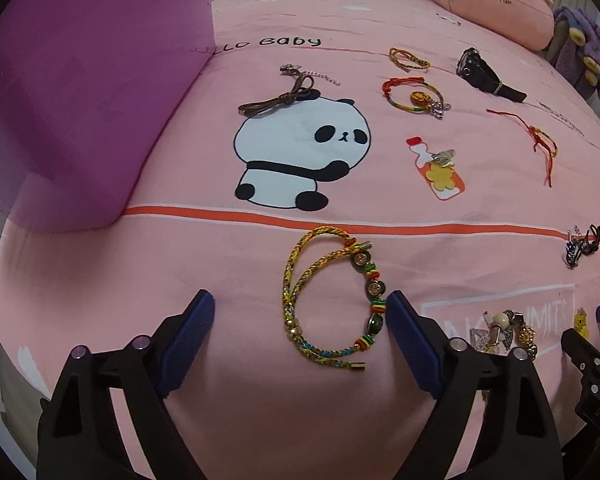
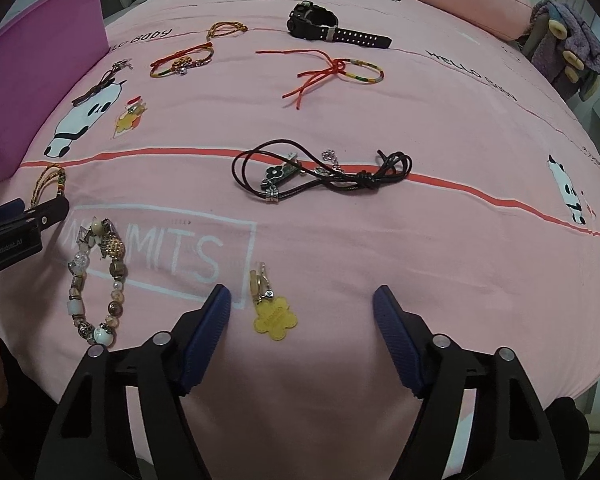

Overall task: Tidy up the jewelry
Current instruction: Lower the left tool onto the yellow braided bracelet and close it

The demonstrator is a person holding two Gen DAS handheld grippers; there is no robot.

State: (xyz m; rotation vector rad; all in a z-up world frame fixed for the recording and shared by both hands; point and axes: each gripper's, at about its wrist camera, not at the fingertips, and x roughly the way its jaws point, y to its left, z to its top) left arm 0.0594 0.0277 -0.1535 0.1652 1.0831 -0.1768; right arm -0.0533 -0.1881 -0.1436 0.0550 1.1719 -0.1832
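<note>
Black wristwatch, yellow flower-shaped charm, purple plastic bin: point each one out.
Black wristwatch (image 2: 312, 20): right wrist view, on its case.
Yellow flower-shaped charm (image 2: 275, 317): right wrist view, centre of the flower.
Purple plastic bin (image 1: 92, 92): left wrist view, on its side wall.

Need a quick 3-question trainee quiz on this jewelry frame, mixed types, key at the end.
1. True or false: the left gripper is shut on the yellow braided bracelet.
2. Which item lies between the right gripper's fingers? A) the black watch B) the yellow flower charm C) the beaded bracelet
3. Fill in: the black cord necklace lies across the ___ stripe on the pink bedsheet.

Key:
1. False. Its jaws stand open around the bracelet; one pad is at the beads, but nothing is clamped.
2. B
3. Red
</note>
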